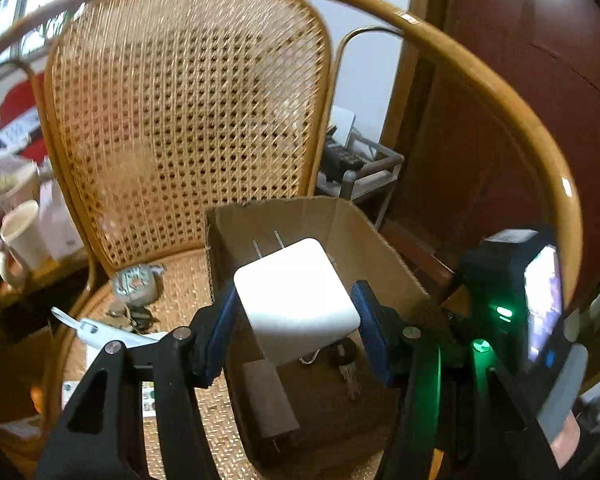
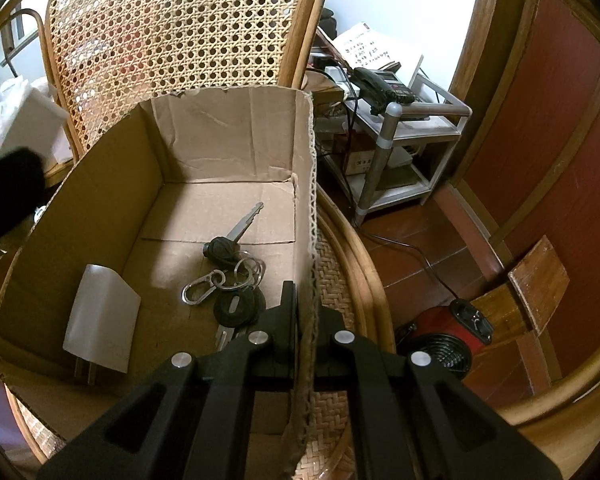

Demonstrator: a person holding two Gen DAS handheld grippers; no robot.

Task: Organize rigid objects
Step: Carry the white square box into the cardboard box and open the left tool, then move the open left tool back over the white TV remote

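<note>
Here, on the left of the cane chair seat (image 1: 180, 280), a tape roll (image 1: 136, 284) and a white tool (image 1: 96, 328) lie outside the cardboard box (image 1: 380, 256); the left gripper (image 1: 296, 316) holds a white charger (image 1: 296, 300) above the box, blue pads (image 1: 224, 320) clamped on its sides; inside lie a second charger (image 2: 102, 318) and a key bunch (image 2: 232, 276); rightmost, the right gripper (image 2: 306, 320) is closed on the box's right wall.
</note>
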